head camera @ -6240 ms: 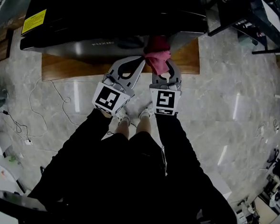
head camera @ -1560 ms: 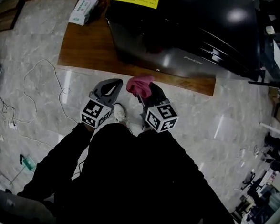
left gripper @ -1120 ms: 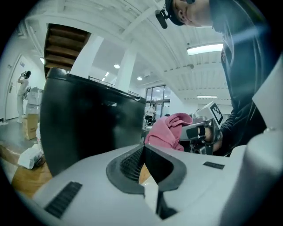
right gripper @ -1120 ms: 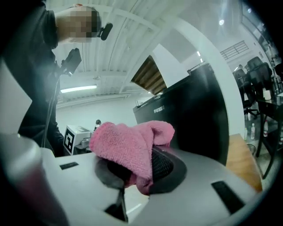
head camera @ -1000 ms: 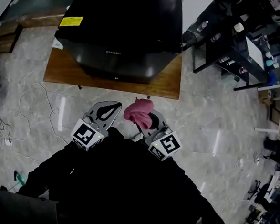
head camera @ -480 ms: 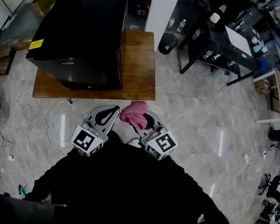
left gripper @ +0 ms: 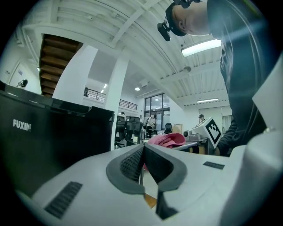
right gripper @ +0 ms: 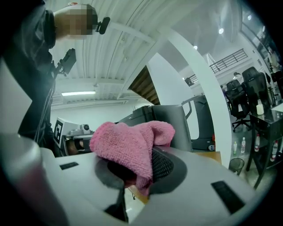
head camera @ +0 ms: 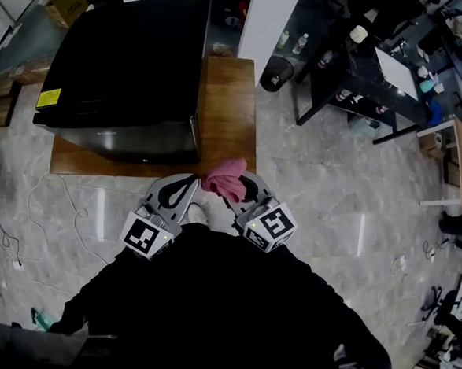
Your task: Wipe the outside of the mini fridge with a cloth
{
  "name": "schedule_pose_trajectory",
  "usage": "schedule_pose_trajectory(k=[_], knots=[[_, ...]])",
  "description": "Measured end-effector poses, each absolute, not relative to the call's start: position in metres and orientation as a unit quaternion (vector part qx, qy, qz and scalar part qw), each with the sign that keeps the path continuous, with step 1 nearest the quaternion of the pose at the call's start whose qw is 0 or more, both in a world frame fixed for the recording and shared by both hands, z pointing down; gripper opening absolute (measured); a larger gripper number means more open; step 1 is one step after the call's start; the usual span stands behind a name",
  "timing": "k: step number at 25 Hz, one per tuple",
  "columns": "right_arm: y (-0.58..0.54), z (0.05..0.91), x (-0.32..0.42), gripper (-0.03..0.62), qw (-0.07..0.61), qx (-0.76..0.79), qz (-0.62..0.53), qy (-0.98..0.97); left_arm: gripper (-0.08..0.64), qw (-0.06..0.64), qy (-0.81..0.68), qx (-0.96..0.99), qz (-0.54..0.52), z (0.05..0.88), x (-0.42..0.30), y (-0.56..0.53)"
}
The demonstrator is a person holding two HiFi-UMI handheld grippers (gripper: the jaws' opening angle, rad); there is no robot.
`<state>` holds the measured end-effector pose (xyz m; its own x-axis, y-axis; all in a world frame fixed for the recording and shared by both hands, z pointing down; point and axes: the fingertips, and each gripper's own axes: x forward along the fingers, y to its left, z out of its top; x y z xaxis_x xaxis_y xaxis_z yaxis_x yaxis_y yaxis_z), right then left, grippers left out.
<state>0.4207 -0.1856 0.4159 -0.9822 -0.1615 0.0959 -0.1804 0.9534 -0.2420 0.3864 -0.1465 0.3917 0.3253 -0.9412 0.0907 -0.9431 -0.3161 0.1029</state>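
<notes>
Pinching the pink cloth [head camera: 225,179] in my right gripper [head camera: 238,191], left gripper [head camera: 185,188] closed on nothing, I'm off the surface (repositioning, I'd guess). The mini fridge [head camera: 121,69] sits ahead-left of both jaws, apart; next, the cloth must reach its side.

Wooden platform [head camera: 229,109], marble floor [head camera: 332,199], black desk [head camera: 378,76]

We record a pink cloth [head camera: 226,179] at frame centre. The mini fridge [head camera: 124,70] at upper left is black with a yellow label [head camera: 48,98]. The platform [head camera: 229,101] is brown wood, and the floor [head camera: 333,195] is grey marble-veined. The left gripper [left gripper: 142,154] and right gripper [right gripper: 139,171] are light grey with black-and-white square markers.
</notes>
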Motion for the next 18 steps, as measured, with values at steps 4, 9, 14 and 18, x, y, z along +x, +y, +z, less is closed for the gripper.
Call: schedule_pose_trajectory(k=[4,9,14,18], knots=[[-0.217,0.417,0.4,0.083,0.044,0.089,0.13,-0.987,0.003,0.071,-0.576,0.815,0.002,0.392,0.373,-0.171],[-0.243,0.422,0.38,0.083,0.039,0.091,0.139,-0.985,0.003,0.067,-0.586,0.807,0.001,0.394,0.357,-0.187],[-0.274,0.409,0.364,0.083,0.021,0.063,0.13,-0.989,0.003,0.072,-0.597,0.799,0.013,0.394,0.367,-0.208],[-0.295,0.409,0.348,0.083,0.014,0.01,0.125,-0.992,0.003,0.076,-0.623,0.778,0.015,0.398,0.374,-0.232]])
